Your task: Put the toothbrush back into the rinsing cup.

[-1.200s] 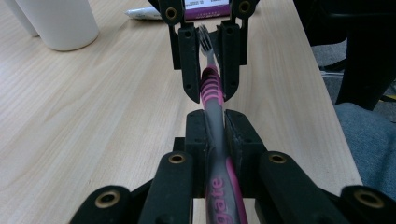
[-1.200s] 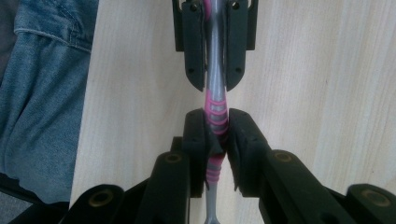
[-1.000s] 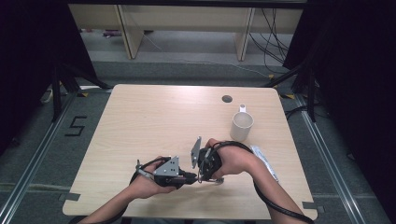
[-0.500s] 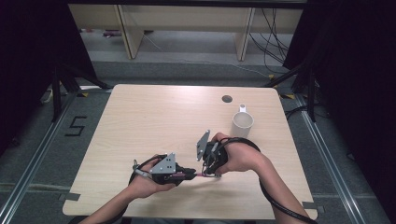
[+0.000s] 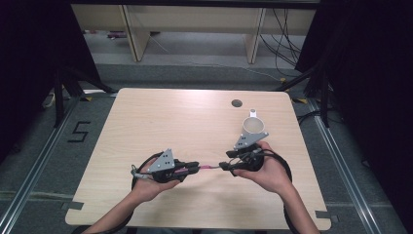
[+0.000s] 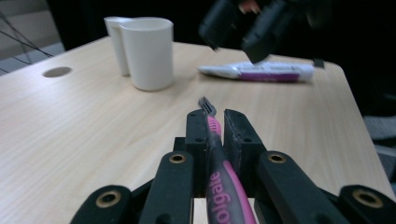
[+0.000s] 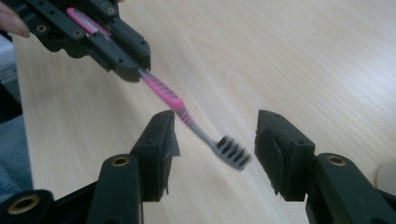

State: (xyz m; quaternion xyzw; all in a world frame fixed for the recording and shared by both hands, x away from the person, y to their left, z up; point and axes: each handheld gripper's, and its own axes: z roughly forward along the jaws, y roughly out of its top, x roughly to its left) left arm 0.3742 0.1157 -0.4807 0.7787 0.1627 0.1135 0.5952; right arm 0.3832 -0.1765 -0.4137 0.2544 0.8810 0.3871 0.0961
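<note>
Handover done: the left gripper [image 6: 215, 123] clamps the pink toothbrush [image 7: 187, 116] by its handle, above the table's [image 5: 146, 117] near edge. The right gripper [image 7: 215, 149], jaws just opening, brackets the bristle head untouched. The white cup [image 5: 254, 127] likely comes next.

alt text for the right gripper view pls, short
A pink toothbrush, clamped by the left gripper at upper left, reaches bristles-first between the open black jaws of the right gripper, which have just been opening and do not touch it. A light wooden table lies behind.
</note>
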